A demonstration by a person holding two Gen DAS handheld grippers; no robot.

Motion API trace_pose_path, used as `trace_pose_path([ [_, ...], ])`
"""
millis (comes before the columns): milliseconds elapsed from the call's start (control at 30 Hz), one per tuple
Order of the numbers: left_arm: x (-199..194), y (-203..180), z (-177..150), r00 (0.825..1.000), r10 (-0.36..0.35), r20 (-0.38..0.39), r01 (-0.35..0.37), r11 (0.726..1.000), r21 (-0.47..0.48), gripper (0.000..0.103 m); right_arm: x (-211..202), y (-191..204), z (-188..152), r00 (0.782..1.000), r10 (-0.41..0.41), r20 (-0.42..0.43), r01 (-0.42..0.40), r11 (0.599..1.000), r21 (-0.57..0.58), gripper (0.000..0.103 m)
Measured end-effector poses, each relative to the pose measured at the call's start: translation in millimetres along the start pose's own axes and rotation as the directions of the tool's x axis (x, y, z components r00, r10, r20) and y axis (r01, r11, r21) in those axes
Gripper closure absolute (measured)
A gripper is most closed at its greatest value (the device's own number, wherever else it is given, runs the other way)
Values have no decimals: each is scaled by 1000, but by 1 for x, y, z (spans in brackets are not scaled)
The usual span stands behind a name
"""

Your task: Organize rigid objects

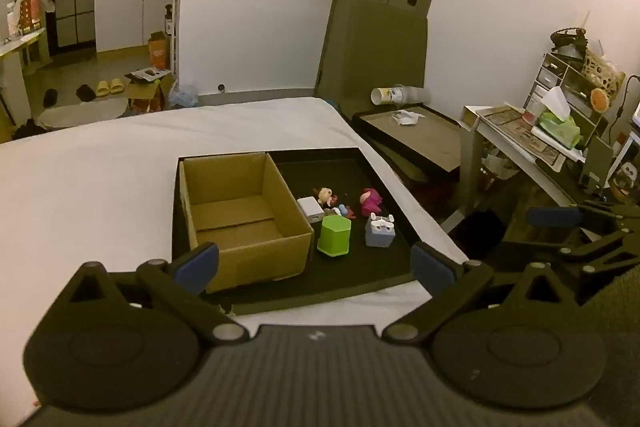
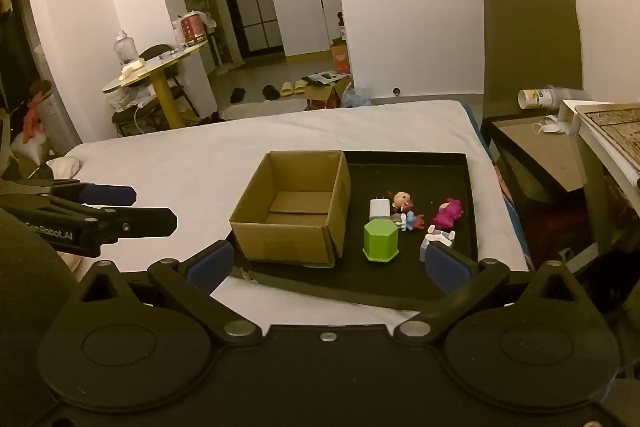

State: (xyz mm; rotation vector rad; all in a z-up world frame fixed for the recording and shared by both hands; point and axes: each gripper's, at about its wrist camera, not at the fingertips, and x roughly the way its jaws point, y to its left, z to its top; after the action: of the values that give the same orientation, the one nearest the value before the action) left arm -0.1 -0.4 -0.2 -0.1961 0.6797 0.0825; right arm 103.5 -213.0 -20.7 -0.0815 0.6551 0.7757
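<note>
White bed (image 1: 120, 167); cardboard box (image 1: 240, 211) open-side up

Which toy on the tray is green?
The green block, closest to the box. The other toys are pink, grey-blue or mixed colours.

Left claw (image 1: 314, 267), right claw (image 2: 328, 261): matte black linkages, blue pads, silver pivot screws, ribbed housing.

A tray (image 1: 384, 279) is lying on the bed (image 1: 100, 187), ahead of both sets of jaws. A cardboard box (image 1: 244, 223) is sitting in the tray's left part. To its right, small objects are clustering: a charger (image 1: 310, 209) against the box, a hexagonal container (image 1: 334, 235) nearer the jaws, a block figure (image 1: 380, 231) right of it, and what seem to be figurines (image 1: 370, 201) lying farther back.
</note>
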Motion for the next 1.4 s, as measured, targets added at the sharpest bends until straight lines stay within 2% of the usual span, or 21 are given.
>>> trace_pose_path([
  [167, 2, 9, 2, 1000, -26, 0, 26, 999, -35, 2, 0, 0, -1, 1000, -9, -2, 9, 1000, -3, 0],
  [267, -2, 8, 1, 999, -25, 23, 26, 999, -27, 2, -1, 2, -2, 1000, -9, 6, 9, 1000, -13, 0],
  [567, 1, 5, 1, 1000, -20, 9, 20, 999, -29, 2, -4, 8, 1, 1000, -9, 5, 9, 1000, -10, 0],
  [1400, -7, 5, 1, 999, -21, 32, 22, 999, -28, 2, -1, 4, -1, 1000, 14, 5, -14, 1000, -15, 0],
])
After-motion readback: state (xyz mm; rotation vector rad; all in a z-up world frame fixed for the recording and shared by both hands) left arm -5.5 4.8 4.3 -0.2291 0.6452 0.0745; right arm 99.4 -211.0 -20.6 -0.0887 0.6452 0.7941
